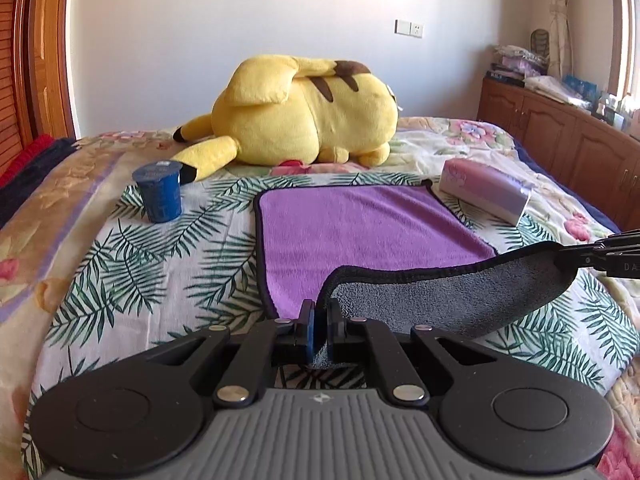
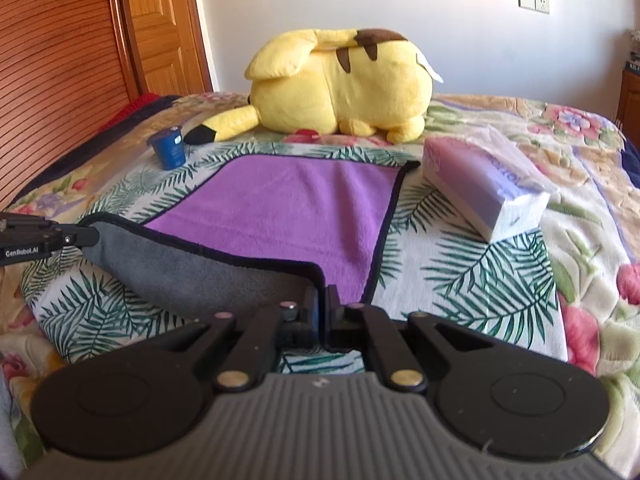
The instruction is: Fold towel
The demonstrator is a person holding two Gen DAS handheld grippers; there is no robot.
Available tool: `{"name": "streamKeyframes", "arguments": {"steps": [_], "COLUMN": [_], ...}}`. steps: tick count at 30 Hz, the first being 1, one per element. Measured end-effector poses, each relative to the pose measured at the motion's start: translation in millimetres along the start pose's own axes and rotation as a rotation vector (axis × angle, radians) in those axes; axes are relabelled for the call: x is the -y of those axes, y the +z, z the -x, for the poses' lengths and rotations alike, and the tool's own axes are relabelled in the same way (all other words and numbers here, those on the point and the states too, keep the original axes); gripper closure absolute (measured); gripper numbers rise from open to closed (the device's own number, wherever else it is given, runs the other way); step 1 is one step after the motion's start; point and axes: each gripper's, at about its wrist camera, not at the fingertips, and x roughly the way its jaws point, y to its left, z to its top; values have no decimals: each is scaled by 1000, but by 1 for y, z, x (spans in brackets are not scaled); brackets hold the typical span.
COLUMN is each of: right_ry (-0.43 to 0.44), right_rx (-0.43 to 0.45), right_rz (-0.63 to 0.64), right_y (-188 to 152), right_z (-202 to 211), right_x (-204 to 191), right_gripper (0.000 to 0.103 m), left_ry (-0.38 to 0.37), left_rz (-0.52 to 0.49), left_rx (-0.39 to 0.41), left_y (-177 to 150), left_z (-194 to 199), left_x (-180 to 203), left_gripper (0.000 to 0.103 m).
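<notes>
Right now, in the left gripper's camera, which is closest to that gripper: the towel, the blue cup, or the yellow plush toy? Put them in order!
1. Towel, pinched in the left gripper.
2. Blue cup, ahead left.
3. Yellow plush toy, far back.

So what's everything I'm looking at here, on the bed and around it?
towel: one, purple with grey underside and dark edging, flat mid-bed, near edge lifted
plush toy: one, yellow with brown stripes, lying behind the towel
cup: one, blue, left of the towel
tissue pack: one, pink-lilac, right of the towel
bedspread: one, white with green leaves, under the towel
wall socket: one, white, back wall
cabinet: one, brown wood, clutter on top, right of the bed
left gripper: one, black, shut on the towel's near left corner
right gripper: one, black, shut on the near right corner
</notes>
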Motion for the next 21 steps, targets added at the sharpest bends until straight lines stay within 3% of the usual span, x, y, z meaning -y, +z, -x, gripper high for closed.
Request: {"name": "streamKeyframes", "arguments": {"steps": [21], "right_ry": [-17], "right_rx": [86], "right_rz": [96], "right_y": [29], "right_z": [0], "right_x": [-9], "right_gripper": [100], "left_ry": [-24], "left_rz": [-70], "left_rx": [51], "left_y": [44], "left_z": [-8], "left_x": [1], "left_gripper": [103]}}
